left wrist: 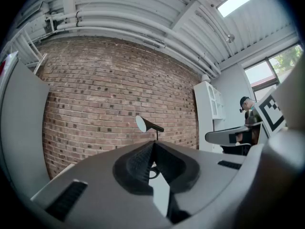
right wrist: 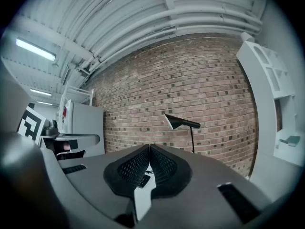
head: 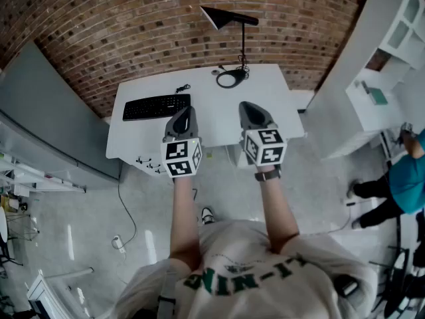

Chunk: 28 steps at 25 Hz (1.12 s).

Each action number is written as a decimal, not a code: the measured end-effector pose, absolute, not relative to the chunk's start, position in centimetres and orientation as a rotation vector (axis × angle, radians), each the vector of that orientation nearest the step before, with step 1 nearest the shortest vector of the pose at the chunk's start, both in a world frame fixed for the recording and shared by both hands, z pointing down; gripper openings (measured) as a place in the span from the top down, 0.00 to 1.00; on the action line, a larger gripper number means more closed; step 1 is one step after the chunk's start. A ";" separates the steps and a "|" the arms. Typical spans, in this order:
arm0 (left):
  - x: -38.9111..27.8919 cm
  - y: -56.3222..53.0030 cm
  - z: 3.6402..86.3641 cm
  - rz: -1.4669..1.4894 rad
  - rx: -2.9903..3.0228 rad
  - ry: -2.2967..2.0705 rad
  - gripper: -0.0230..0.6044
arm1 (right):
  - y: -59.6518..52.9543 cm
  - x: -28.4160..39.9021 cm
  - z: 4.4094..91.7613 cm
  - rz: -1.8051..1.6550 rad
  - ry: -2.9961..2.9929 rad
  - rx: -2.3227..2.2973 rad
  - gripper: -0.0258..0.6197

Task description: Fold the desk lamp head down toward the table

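Observation:
A black desk lamp stands at the back of the white table, against the brick wall. Its cone head is raised on a thin stem above a round base. My left gripper and right gripper hover side by side over the table's front half, well short of the lamp. Both are shut with nothing between the jaws. The lamp head shows past the shut jaws in the left gripper view. In the right gripper view the lamp stands to the right of the jaw tips.
A black keyboard lies at the table's left. The lamp's cord coils at its base. White shelving stands to the right, and a person in a teal top is at the far right. A grey partition flanks the left.

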<state>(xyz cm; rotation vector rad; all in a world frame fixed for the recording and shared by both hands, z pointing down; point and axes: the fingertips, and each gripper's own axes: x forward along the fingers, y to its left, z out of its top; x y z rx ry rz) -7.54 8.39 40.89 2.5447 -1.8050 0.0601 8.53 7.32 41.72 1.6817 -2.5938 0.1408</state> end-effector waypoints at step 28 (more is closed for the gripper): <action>-12.0 -1.7 47.0 0.092 2.571 -1.446 0.96 | -3.2 3.8 46.8 0.300 -2.467 1.764 0.95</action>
